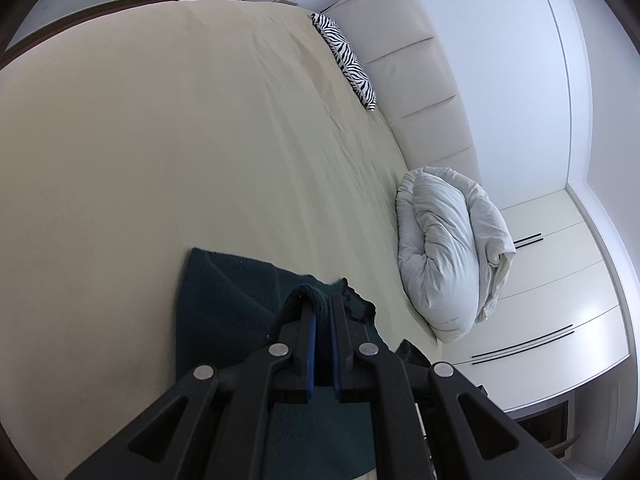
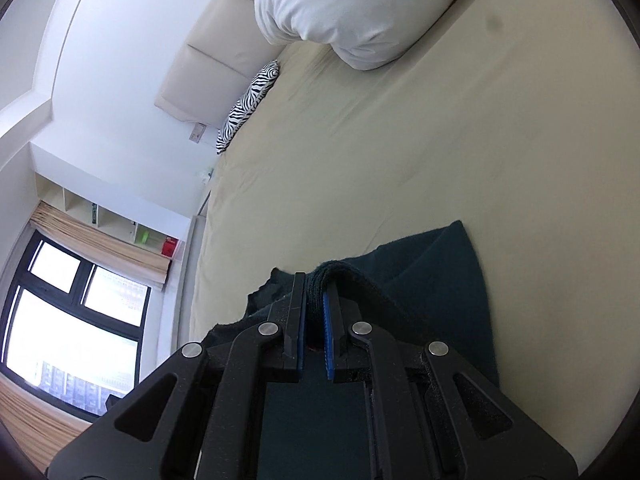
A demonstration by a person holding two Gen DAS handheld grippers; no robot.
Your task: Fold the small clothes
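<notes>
A dark teal garment (image 1: 228, 304) lies on the cream bed sheet (image 1: 180, 140), partly under both grippers. My left gripper (image 1: 320, 304) is shut on a bunched edge of this garment, which sticks up between its blue pads. In the right wrist view the same teal garment (image 2: 440, 280) spreads to the right, and my right gripper (image 2: 316, 284) is shut on another thick fold of it. The cloth drapes down from each grip onto the sheet. Its lower part is hidden behind the gripper bodies.
A rolled white duvet (image 1: 448, 256) lies at the bed's right side, near the padded headboard (image 1: 416, 80). A zebra-print pillow (image 1: 348, 60) leans against the headboard. White cabinets (image 1: 560, 300) stand beyond the bed. A window (image 2: 72, 320) and shelves appear at the left of the right wrist view.
</notes>
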